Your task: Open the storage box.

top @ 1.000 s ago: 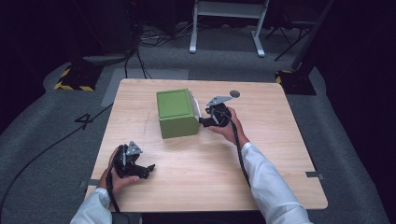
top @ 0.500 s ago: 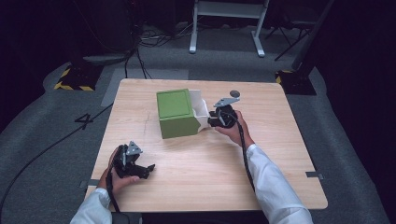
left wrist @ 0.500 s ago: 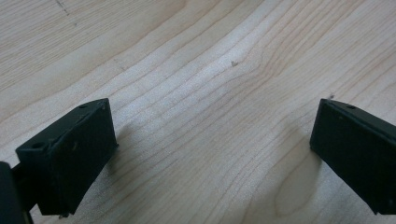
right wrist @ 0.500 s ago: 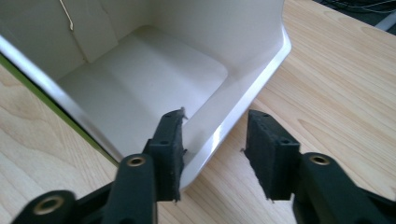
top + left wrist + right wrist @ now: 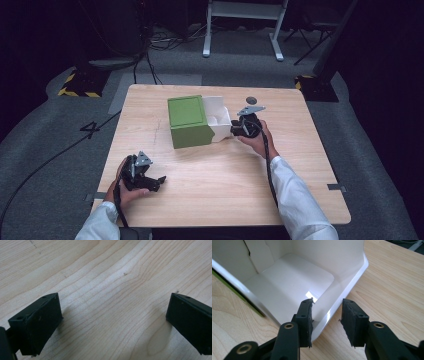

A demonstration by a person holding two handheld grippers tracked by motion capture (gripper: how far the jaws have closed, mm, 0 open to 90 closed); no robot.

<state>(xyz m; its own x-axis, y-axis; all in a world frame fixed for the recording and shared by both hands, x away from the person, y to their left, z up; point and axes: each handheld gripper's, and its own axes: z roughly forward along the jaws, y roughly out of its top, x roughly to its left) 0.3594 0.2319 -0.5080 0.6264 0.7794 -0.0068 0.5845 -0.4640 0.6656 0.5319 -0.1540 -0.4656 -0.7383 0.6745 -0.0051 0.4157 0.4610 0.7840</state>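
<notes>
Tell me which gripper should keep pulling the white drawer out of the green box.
Right: the right gripper already straddles the white drawer wall, jaws apart. The left gripper rests far off.

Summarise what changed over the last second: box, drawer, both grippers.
The white inner tray has slid further out of the green box toward the right, drawn by the right gripper, whose jaws straddle the tray's front wall with a gap still showing on the outer side. The right hand moved right with it. The green box, the left gripper resting open on the table, and the black disc stayed put.
</notes>
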